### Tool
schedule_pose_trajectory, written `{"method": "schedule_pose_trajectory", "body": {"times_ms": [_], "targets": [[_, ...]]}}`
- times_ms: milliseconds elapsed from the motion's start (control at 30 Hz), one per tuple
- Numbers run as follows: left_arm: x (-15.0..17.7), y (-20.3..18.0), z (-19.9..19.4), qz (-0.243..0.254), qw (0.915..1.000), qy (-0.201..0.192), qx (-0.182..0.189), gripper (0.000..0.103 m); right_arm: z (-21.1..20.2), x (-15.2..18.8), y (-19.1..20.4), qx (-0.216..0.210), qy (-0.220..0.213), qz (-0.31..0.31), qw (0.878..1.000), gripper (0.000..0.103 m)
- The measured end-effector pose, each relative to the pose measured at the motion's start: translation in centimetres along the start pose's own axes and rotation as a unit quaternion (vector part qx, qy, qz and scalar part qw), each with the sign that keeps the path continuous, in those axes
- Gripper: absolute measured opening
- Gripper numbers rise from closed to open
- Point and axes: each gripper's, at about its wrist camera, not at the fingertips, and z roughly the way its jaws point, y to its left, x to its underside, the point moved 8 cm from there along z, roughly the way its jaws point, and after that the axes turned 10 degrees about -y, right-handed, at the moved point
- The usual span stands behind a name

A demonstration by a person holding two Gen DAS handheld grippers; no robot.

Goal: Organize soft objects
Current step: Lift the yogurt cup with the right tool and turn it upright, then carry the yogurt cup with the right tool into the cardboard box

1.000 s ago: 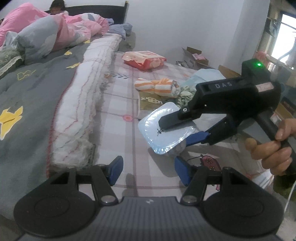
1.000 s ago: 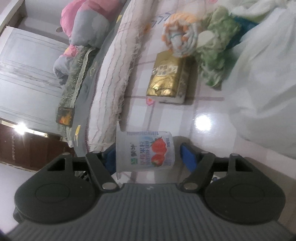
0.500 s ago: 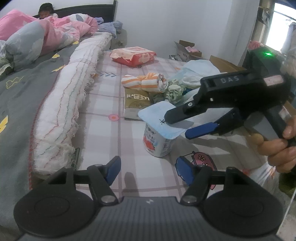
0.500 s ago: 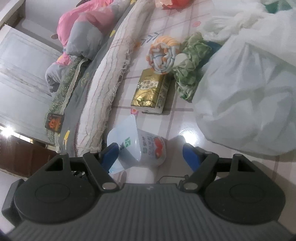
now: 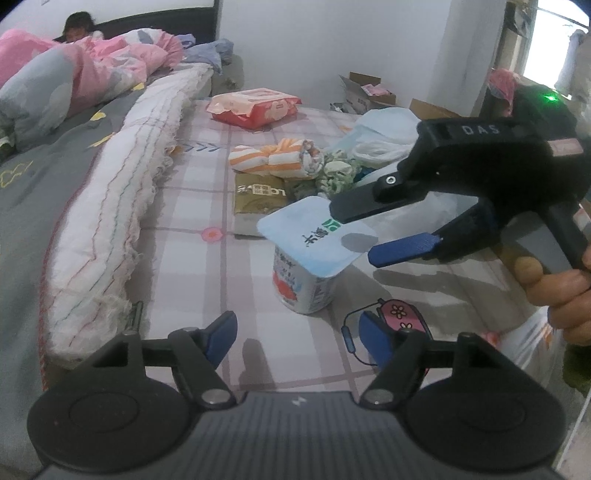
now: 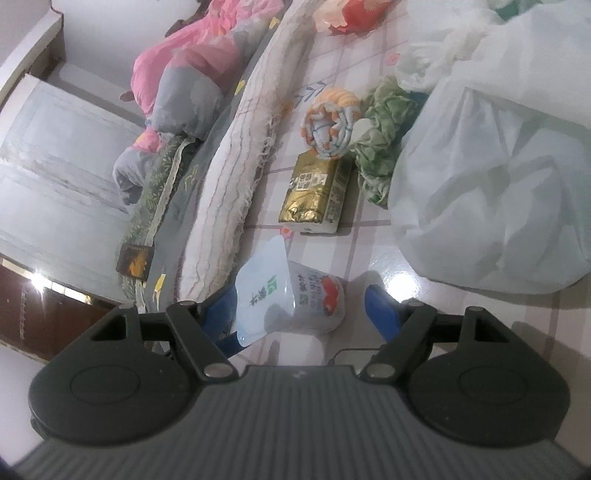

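Observation:
A white yogurt cup [image 5: 306, 280] with a strawberry print and a pale blue foil lid stands on the checked mat. My right gripper [image 5: 351, 232] hovers over its lid, held by a person's hand [image 5: 554, 284]. In the right wrist view the cup [image 6: 317, 299] sits between the fingers of the right gripper [image 6: 299, 314], with a clear gap to the right pad [image 6: 380, 314]. My left gripper [image 5: 297, 338] is just in front of the cup; its jaws are opening and nothing is between them. Behind the cup lie an orange-striped rolled cloth [image 5: 277, 158], a green cloth [image 5: 332, 173] and a gold tissue pack [image 5: 260, 194].
A white plastic bag [image 6: 498, 184] bulges at the right. A rolled white quilt [image 5: 122, 206] borders the mat on the left, with a grey bedspread and pink bedding beyond, where a person [image 5: 77, 31] lies. A red wipes pack [image 5: 255, 107] lies farther back. A pink case [image 5: 400, 317] lies beside the left gripper.
The yogurt cup went from tilted in the air in the right gripper to standing on the mat. The right gripper's fingers now sit loose around it. The left jaws spread a little wider.

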Motion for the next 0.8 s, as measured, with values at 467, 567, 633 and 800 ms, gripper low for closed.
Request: {"method": "schedule_pose_trajectory", "body": {"times_ms": [467, 567, 633, 800], "targets": [[-1.4, -1.0, 3.3, 0.017, 0.9997, -0.013, 0.015, 0.073, 1.2, -0.3, -0.1, -0.008, -0.015, 0.02, 1.0, 0.055], [-2.1, -0.9, 3.8, 0.012, 0.9995, -0.024, 0.015, 0.068, 1.5, -0.7, 0.0, -0.009, -0.019, 0.02, 1.0, 0.051], [-2.5, -0.9, 4.1, 0.01, 0.9994, -0.029, 0.013, 0.063, 1.9, -0.9, 0.1, -0.008, -0.019, 0.017, 1.0, 0.048], [-2.8, -0.9, 4.3, 0.01, 0.9992, -0.037, 0.009, 0.059, 2.5, -0.7, 0.6, -0.016, -0.011, 0.012, 1.0, 0.031]]}}
